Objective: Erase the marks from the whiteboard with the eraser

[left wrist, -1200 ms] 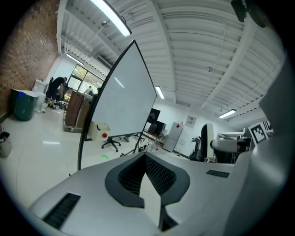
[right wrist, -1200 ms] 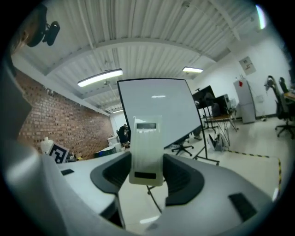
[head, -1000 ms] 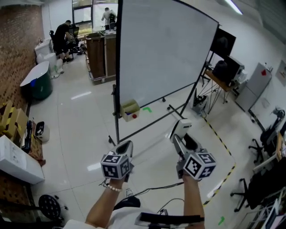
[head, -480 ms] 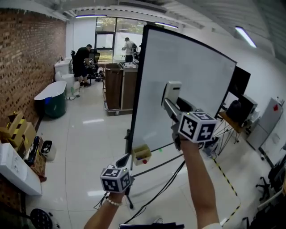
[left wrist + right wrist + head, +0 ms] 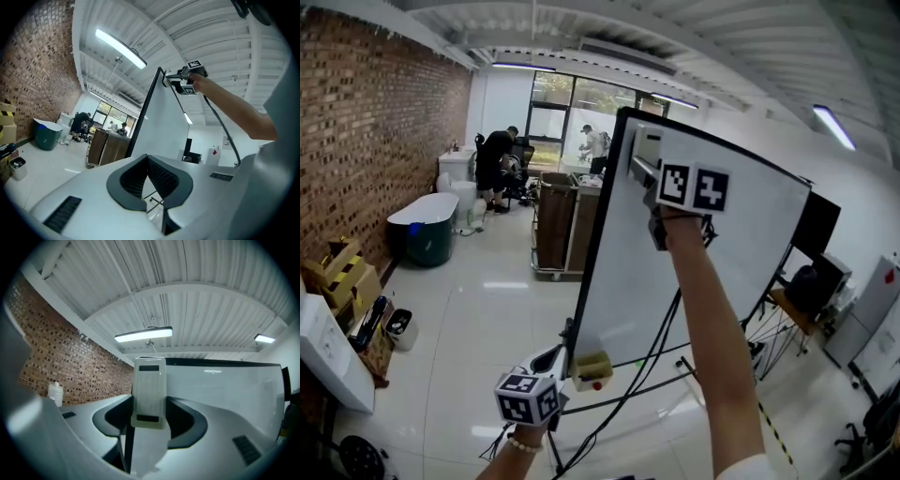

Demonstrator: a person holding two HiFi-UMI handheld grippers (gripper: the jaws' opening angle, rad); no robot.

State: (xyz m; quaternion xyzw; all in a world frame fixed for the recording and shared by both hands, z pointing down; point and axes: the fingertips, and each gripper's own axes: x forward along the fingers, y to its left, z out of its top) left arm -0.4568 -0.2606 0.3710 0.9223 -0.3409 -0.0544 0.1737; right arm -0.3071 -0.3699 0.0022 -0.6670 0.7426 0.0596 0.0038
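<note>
The big whiteboard (image 5: pixel 712 253) stands tilted on a black frame, and I see no marks on the part in view. My right gripper (image 5: pixel 645 161) is raised to the board's top left corner, shut on a pale rectangular eraser (image 5: pixel 648 147). In the right gripper view the eraser (image 5: pixel 150 392) stands upright between the jaws, just before the whiteboard (image 5: pixel 225 390) and its black top edge. My left gripper (image 5: pixel 551 362) hangs low by the board's lower left corner, shut with nothing in it. The left gripper view shows the whiteboard (image 5: pixel 164 122) and the raised right gripper (image 5: pixel 174 78).
A small yellow box (image 5: pixel 592 367) sits at the board's lower left. A black cable (image 5: pixel 652 352) hangs from my right arm. A brick wall (image 5: pixel 366 131) with cardboard boxes (image 5: pixel 333 272) runs along the left. A wooden cart (image 5: pixel 561 220) and people stand behind; a desk (image 5: pixel 802 309) is at the right.
My right gripper has risen with the eraser from waist height to the board's top left corner. The head view has tilted upward. The left gripper has stayed low.
</note>
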